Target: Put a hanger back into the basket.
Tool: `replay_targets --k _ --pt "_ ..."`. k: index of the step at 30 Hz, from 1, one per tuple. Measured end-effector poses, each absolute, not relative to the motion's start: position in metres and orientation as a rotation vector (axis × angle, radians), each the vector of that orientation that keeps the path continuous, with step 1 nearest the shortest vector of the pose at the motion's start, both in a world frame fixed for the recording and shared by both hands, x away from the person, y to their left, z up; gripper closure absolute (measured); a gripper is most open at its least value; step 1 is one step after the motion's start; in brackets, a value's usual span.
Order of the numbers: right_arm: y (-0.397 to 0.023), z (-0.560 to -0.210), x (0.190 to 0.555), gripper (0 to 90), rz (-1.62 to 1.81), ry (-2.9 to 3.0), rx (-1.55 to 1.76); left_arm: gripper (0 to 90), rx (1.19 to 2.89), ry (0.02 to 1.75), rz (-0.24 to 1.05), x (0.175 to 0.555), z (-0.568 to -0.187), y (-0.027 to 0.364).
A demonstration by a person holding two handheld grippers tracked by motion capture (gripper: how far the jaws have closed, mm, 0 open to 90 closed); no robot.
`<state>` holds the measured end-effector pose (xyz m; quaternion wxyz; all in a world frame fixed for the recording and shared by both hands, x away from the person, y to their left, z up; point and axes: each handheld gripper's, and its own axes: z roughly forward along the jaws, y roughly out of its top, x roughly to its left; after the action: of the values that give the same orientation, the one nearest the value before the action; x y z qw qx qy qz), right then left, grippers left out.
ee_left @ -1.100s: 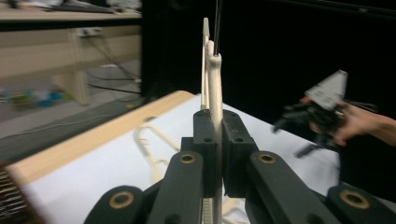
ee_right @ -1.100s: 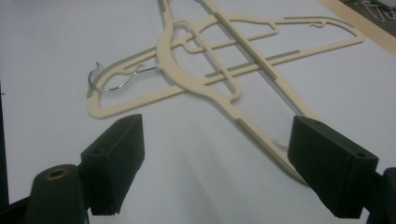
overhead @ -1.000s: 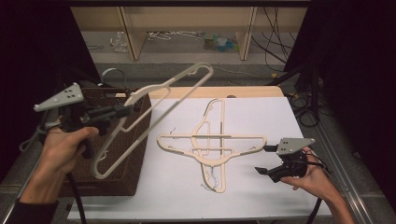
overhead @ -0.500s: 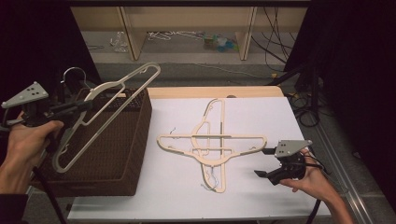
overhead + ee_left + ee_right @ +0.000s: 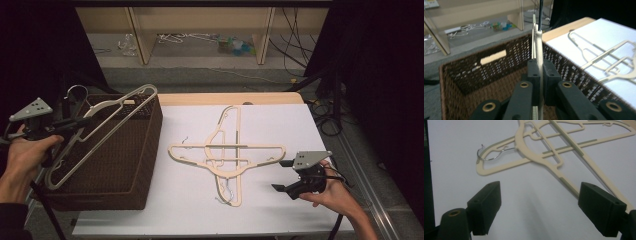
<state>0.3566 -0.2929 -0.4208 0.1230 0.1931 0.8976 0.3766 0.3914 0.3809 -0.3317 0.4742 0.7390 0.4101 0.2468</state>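
My left gripper (image 5: pixel 75 123) is shut on a cream plastic hanger (image 5: pixel 116 107), which slants over the open top of a brown wicker basket (image 5: pixel 142 165) at the table's left. In the left gripper view the jaws (image 5: pixel 539 68) pinch the hanger (image 5: pixel 539 47) edge-on above the basket's inside (image 5: pixel 474 75). Two more cream hangers (image 5: pixel 227 147) lie crossed on the white sheet (image 5: pixel 280 220). My right gripper (image 5: pixel 278 175) stands open just right of them, holding nothing. In the right gripper view its jaws (image 5: pixel 544 207) gape over bare sheet, short of the crossed hangers (image 5: pixel 544 162) and a wire hook (image 5: pixel 490 155).
Wooden shelf legs (image 5: pixel 137 35) stand behind the table, with loose wire hangers (image 5: pixel 180 37) on the floor under them. Cables (image 5: pixel 325 105) hang past the table's far right corner. A wooden strip (image 5: pixel 230 98) edges the back of the table.
My left hand has carried the hanger leftward and down, from over the sheet's edge to above the basket. The right gripper and the crossed hangers have stayed put.
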Motion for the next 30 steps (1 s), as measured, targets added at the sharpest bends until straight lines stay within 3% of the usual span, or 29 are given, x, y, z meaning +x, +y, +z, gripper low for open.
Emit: replay_targets --k 8,20,30 --pt "-0.292 -0.423 0.357 19.8 1.091 2.629 0.564 85.9 1.815 1.056 0.574 0.395 -0.351 0.393" --pt "-0.291 -0.424 0.356 19.8 1.079 2.645 0.557 85.7 1.885 1.098 0.480 0.405 -0.379 0.381" --pt "-0.290 -0.426 0.356 19.9 1.068 2.656 0.548 83.6 1.911 1.235 0.495 0.410 -0.399 0.387"
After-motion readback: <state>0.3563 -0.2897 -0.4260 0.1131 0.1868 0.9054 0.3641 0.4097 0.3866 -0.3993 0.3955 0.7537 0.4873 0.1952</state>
